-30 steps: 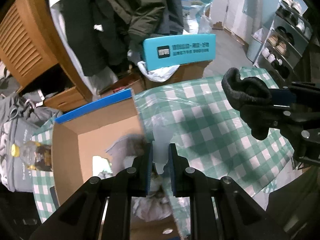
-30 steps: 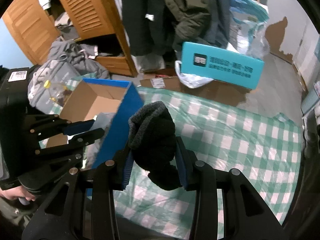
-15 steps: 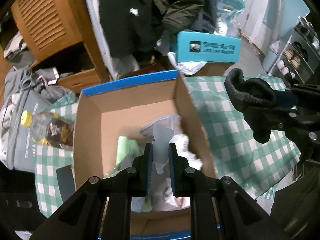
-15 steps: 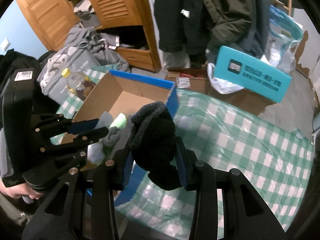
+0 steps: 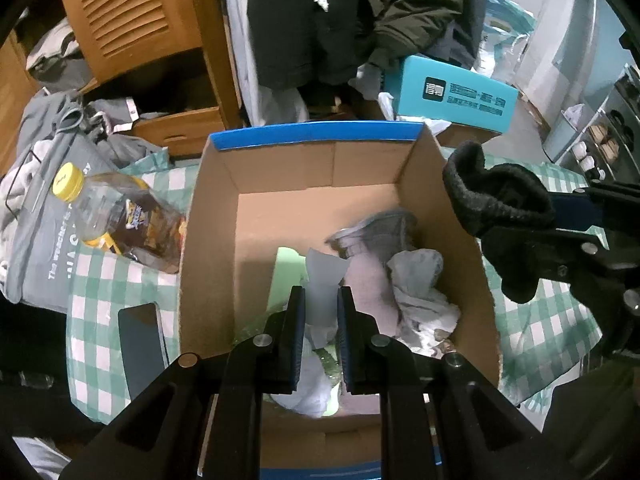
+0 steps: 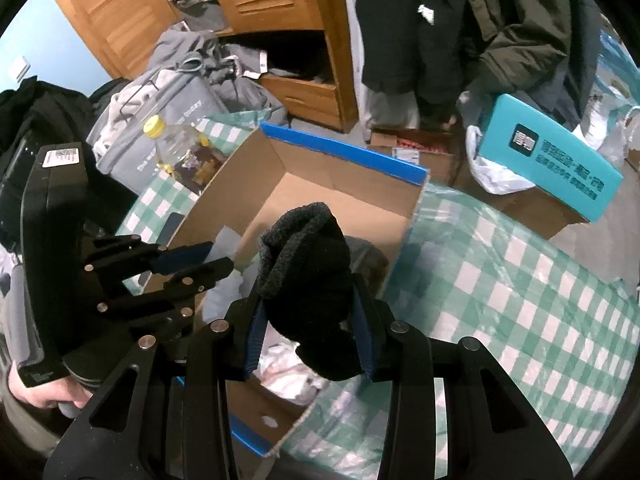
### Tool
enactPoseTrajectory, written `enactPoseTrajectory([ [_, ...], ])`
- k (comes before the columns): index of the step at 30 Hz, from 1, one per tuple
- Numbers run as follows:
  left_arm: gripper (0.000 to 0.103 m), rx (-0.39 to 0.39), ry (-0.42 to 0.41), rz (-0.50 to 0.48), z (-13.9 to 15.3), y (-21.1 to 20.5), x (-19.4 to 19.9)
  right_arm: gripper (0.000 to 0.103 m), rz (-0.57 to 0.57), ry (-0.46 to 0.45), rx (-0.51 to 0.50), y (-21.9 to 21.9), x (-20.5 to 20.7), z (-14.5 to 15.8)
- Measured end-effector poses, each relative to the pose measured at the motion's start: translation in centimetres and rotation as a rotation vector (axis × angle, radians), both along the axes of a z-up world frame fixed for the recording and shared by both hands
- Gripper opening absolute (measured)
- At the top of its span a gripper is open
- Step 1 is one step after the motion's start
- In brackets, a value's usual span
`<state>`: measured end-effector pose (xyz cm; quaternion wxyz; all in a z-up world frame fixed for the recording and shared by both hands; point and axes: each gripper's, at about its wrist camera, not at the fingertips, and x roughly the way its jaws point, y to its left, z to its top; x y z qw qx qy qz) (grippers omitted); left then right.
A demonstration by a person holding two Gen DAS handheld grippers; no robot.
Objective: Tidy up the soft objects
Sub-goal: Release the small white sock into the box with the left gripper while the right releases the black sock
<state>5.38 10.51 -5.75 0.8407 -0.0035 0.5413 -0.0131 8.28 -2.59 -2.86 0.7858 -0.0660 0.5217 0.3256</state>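
An open cardboard box (image 5: 316, 136) with a blue rim stands on the green checked tablecloth (image 6: 520, 280). Inside it lie a light green item (image 5: 288, 272), a grey cloth (image 5: 376, 232) and a crumpled white cloth (image 5: 420, 280). My left gripper (image 5: 321, 294) hangs over the inside of the box, shut on a pale grey cloth (image 5: 322, 276). In the right wrist view the left gripper (image 6: 200, 258) shows above the box's near left side. My right gripper (image 6: 308, 296) is shut on a black knitted piece (image 6: 308, 264) above the box's right part. The left wrist view shows the same black piece (image 5: 492, 204) beside the box's right wall.
A clear bottle (image 5: 120, 224) with a yellow cap and a dark phone (image 5: 140, 344) lie left of the box, against a grey bag (image 5: 40, 232). Behind the table are a teal carton (image 5: 452, 100), hanging dark coats (image 5: 320, 20) and a wooden wardrobe (image 5: 132, 20). A hand (image 6: 36, 392) holds the left gripper.
Both grippers have moved left with their cloths. The left one has come from above the tablecloth past the box's right wall to over its inside, and the right one has followed to the box's right part.
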Motion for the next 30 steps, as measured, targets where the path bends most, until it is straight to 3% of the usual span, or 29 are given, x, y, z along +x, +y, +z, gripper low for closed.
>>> enactPoseTrajectory([
  [12, 0.021, -0.008, 0.013, 0.027, -0.3, 0.7, -0.1, 0.042, 0.028, 0.046, -0.005, 2.3, 0.2, -1.2],
  [16, 0.038, -0.002, 0.0, 0.033, 0.2, 0.8, -0.3, 0.048, 0.014, 0.053, -0.002, 2.2, 0.4, -1.2],
  [20, 0.04, -0.002, -0.012, 0.028, 0.8, 0.7, -0.5, 0.056, 0.003, 0.046, 0.008, 1.9, 0.4, -0.9],
  [24, 0.055, 0.002, -0.023, 0.033, 1.4, 0.5, -0.7, 0.058, -0.016, 0.018, 0.015, 1.3, 0.3, 0.1],
  [28, 0.068, 0.002, -0.046, 0.036, 2.3, 0.4, -1.1, 0.065, -0.048, -0.016, 0.02, 0.2, 0.0, 1.3],
  [30, 0.068, -0.007, -0.056, 0.039, 3.0, 0.4, -1.3, 0.067, -0.065, -0.04, 0.019, -0.5, -0.4, 2.0],
])
